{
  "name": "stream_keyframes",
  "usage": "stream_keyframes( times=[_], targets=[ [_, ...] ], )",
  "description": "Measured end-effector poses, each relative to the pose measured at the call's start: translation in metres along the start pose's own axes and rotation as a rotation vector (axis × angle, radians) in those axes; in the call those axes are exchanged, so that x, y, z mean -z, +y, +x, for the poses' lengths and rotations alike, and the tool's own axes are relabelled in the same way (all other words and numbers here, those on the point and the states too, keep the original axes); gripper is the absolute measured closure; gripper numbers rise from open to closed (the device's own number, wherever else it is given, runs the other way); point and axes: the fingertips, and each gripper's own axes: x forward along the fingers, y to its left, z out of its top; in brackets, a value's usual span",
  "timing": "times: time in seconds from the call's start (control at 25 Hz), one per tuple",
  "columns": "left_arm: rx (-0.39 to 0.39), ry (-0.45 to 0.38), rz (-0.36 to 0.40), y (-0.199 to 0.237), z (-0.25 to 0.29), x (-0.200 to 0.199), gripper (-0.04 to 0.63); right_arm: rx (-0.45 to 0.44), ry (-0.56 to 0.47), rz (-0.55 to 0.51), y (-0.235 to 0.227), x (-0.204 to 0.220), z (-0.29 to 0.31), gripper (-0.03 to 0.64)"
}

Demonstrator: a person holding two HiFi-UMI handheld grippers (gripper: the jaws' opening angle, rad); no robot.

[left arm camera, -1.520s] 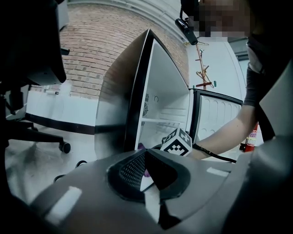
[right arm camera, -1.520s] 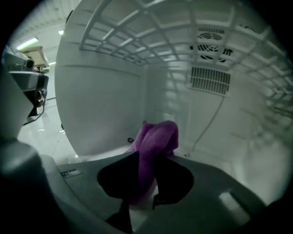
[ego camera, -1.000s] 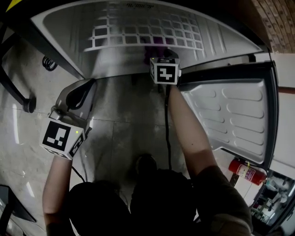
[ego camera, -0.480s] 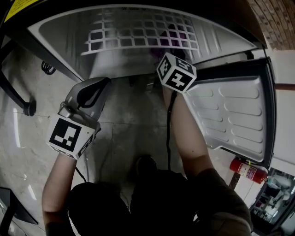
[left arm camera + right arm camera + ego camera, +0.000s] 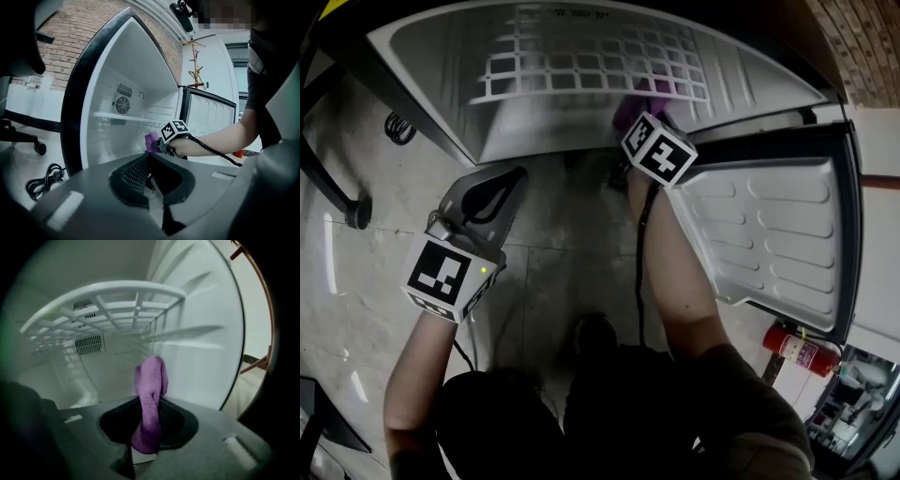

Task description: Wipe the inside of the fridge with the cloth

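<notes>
Right gripper view: the right gripper [image 5: 149, 411] has its jaws clamped on the purple cloth [image 5: 151, 380], which stands up between them inside the fridge [image 5: 201, 357], below the wire shelf [image 5: 117, 301] and near the right wall, contact unclear. Wiping appears barely begun, with most surfaces left to do. The left gripper [image 5: 149, 161], jaws together and empty, hangs outside the fridge.

cloth [image 5: 150, 399]: purple, soft nubby fabric, matt | fridge wall [image 5: 201, 357]: white smooth plastic, slight sheen | shelf [image 5: 117, 305]: white coated wire | floor [image 5: 562, 272]: glossy tile
</notes>
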Motion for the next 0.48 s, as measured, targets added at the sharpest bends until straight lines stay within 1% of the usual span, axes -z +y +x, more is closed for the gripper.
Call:
stream_keyframes(
  times=[0.12,0.2,0.36,0.48],
  targets=[
    [-0.001,0.006,-0.007,0.001,-0.002,0.001,0.578,0.004,0.061,0.034,-0.003,0.022,0.004,0.538],
    [-0.008,0.006,-0.014,0.003,-0.004,0.003,0.578,-0.016,0.097,0.055,0.003,0.036,0.003,0.538],
    [-0.018,-0.005,-0.027,0.006,-0.003,0.008,0.578,-0.069,0.130,0.022,0.023,0.048,-0.003,0.538],
    [-0.033,-0.013,-0.015,0.011,-0.007,0.007,0.578,-0.109,0.136,0.010,0.037,0.050,-0.008,0.538]
  ],
)
